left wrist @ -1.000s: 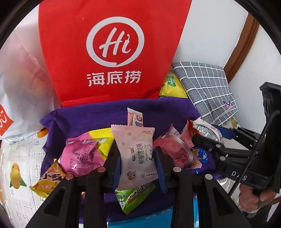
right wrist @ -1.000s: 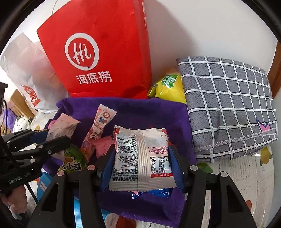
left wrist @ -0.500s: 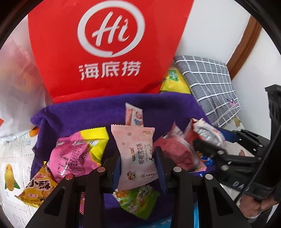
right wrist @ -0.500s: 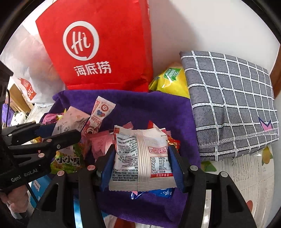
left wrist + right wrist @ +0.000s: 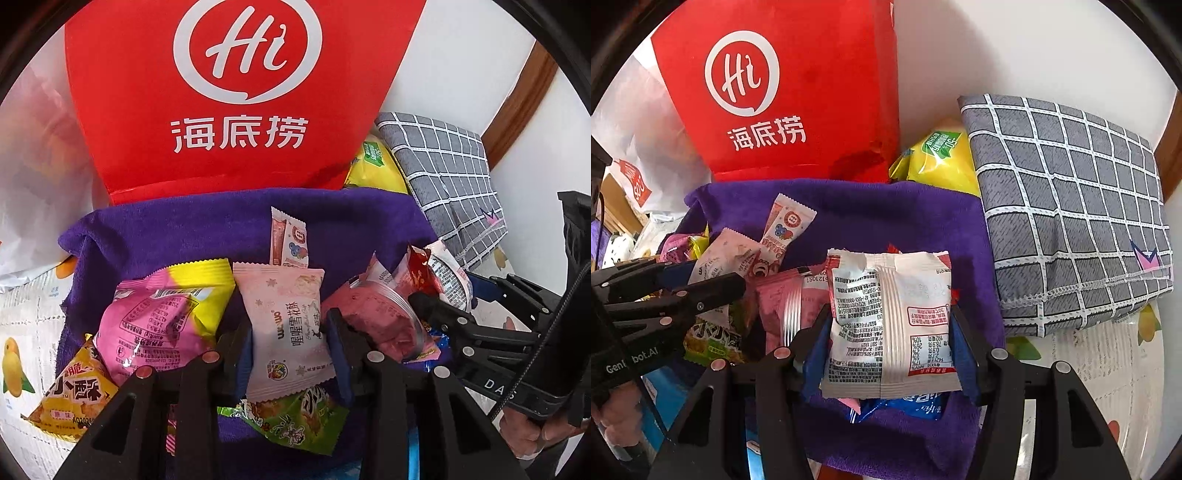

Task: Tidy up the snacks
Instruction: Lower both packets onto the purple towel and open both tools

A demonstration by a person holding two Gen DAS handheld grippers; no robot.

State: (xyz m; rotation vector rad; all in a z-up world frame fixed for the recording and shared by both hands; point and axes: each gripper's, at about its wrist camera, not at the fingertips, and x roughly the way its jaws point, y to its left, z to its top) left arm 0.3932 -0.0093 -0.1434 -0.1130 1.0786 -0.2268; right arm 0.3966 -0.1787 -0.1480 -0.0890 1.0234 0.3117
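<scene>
Over the purple cloth point(image 5: 192, 236), the left gripper point(image 5: 290, 345) pinched a pink packet point(image 5: 286, 328), hiding much of a green packet point(image 5: 295, 421) beneath. Beside it, the right gripper point(image 5: 888, 345) clamped a white packet point(image 5: 890, 325), covering most of a blue one point(image 5: 916, 404)

Both grippers moved forward toward the red bag point(image 5: 236, 96) over the last second; it now fills more of the left wrist view, logo cut off at the top. Left gripper point(image 5: 290, 341): the purple towel point(image 5: 192, 236) and the snack pile shifted toward the fingers; the yellow triangular pack point(image 5: 72, 398) at the left finger base is more in view, the green pack point(image 5: 295, 413) under the fingers sits further right. Right gripper point(image 5: 890, 332): the grey checked cloth point(image 5: 1067, 206) right of the fingers dropped lower and closer. The left gripper, seen left of the right fingers, rose and advanced, its tips now over the pink packs point(image 5: 790, 295).
</scene>
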